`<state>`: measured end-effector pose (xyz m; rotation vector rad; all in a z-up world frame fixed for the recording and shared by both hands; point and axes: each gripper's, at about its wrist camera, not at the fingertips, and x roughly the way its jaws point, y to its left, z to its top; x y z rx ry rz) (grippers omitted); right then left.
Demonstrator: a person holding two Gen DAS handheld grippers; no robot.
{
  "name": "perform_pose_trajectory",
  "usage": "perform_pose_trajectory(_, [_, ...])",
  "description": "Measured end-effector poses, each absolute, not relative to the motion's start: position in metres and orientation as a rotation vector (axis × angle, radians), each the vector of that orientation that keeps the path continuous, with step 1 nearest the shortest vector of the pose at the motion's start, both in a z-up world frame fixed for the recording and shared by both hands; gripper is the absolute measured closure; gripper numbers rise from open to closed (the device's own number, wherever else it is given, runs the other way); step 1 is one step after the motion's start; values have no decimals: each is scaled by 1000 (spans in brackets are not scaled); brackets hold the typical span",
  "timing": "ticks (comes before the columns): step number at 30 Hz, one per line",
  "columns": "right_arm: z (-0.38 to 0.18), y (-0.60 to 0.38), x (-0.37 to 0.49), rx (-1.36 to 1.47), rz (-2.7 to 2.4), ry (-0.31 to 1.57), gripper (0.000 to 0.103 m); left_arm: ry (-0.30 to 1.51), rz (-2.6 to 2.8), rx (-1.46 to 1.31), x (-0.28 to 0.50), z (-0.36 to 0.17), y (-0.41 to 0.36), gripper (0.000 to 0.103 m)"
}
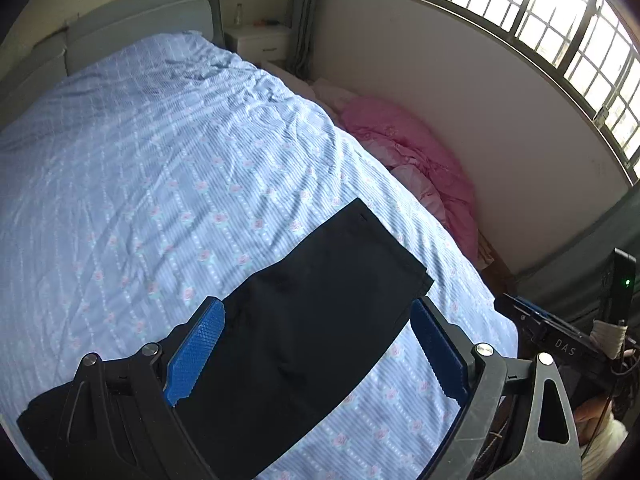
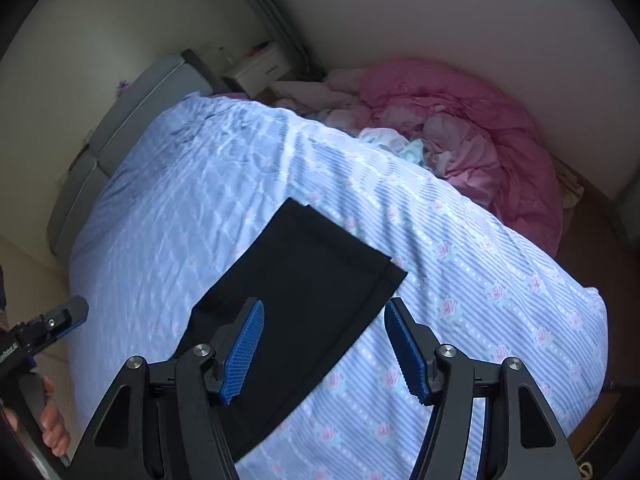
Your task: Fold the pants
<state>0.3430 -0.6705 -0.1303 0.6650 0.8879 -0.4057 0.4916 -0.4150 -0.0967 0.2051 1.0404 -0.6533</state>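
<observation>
The black pants (image 1: 320, 320) lay flat on the blue bed (image 1: 160, 180). The left claw (image 1: 316, 328) and right claw (image 2: 324, 320) hung above, both spread wide, gripping nothing.

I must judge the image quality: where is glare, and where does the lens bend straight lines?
Left wrist view: the window is overexposed, almost white, and its frame curves strongly from fisheye distortion; the black pants lose fold detail. Right wrist view: no window, softer even light, dark corners, and the bed bulges like a dome.
</observation>
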Motion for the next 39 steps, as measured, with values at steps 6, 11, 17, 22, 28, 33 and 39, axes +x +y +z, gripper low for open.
perform_pose_trajectory(6, [-102,-598,312,543,-234,919,35,1008,-491,178,408,-86,-318,8])
perform_pose_trajectory(11, [-92,-529,297,465,-60,966,35,1048,-301,89,355,-93,-229,8])
perform_pose_trajectory(17, [-97,-429,289,382,147,1040,35,1099,-131,-25,307,-105,-127,8])
perform_pose_trajectory(22, [-108,-346,286,341,286,1105,35,1148,-29,-68,277,-129,-42,8])
perform_pose_trajectory(28, [-140,-258,284,292,329,1188,35,1236,-3,-33,258,-161,26,8])
perform_pose_trajectory(33, [-178,-199,290,246,365,1285,35,1274,21,-81,243,-181,55,9])
perform_pose_trajectory(39, [-217,-154,304,227,452,1365,36,1303,76,-197,236,-213,64,9])
